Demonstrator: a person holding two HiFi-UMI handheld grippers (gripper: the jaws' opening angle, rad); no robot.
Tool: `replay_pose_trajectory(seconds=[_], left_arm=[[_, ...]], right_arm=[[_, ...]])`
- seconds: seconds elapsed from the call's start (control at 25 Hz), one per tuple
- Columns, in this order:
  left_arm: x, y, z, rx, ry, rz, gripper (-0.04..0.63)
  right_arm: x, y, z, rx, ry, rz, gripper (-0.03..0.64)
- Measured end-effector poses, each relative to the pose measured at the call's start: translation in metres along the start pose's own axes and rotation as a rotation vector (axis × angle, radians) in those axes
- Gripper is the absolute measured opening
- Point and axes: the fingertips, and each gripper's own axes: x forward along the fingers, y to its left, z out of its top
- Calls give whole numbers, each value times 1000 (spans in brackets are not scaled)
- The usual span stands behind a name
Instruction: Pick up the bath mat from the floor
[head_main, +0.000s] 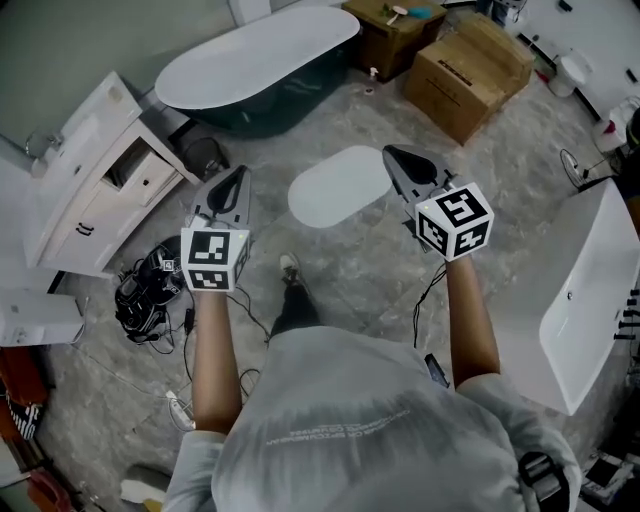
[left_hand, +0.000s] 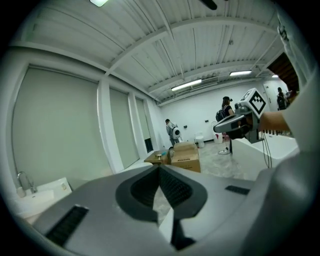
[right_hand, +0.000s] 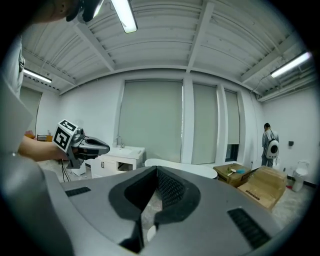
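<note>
The bath mat is a white oval lying flat on the grey marbled floor, in front of the person's foot. Both grippers are held up in the air above the floor and point forward. My left gripper hangs left of the mat, its jaws shut tip to tip with nothing between them. Over the mat's right edge in the head view is my right gripper, also shut and empty. Each gripper shows in the other's view: the right one, the left one.
A white freestanding bathtub stands beyond the mat, with cardboard boxes to its right. A white vanity cabinet and a heap of black cables are at the left. Another white tub is at the right. People stand far off.
</note>
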Motion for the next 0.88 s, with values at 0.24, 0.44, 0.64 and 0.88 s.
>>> replay_pose_trajectory(seconds=[0.24,0.44,0.64,0.88], left_arm=[[91,76,-23,-35,59,-55,18],[164,131,-51,-73,104,-97,18],[219,158,-88,-100,163,-149,18],[261,169,-139,-145,248,-211,18]], right_arm=[[105,-35,2,22,67,-10,15],[188,-65,-7,104,108,-36,15],[241,-84,-40,138,198,-48,15],[290,-91,-89,185,317,-19,15]])
